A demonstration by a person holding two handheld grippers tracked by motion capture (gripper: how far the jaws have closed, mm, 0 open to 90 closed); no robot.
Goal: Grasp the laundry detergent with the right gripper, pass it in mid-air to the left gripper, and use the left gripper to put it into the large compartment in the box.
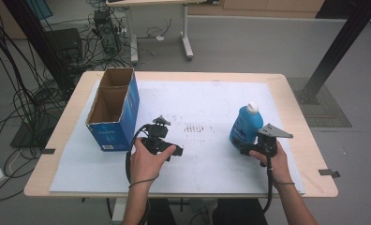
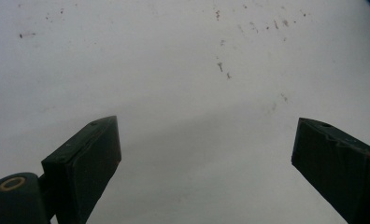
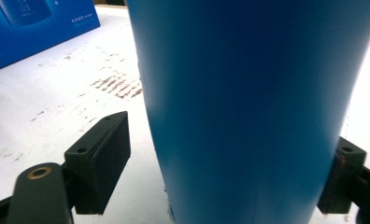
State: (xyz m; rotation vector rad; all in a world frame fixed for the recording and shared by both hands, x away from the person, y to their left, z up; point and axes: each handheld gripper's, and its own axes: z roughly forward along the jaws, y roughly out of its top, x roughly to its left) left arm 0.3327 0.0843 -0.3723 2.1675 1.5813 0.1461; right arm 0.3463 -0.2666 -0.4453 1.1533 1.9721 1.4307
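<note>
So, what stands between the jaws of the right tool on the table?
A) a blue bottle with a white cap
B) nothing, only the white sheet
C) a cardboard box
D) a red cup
A: the right tool has its jaws on either side of the upright blue bottle, seen with its white cap in the high view.

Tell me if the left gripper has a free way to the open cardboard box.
Probably yes: the left gripper sits on bare white sheet just right of the cardboard box, jaws wide with nothing between them, and nothing lies between them.
</note>
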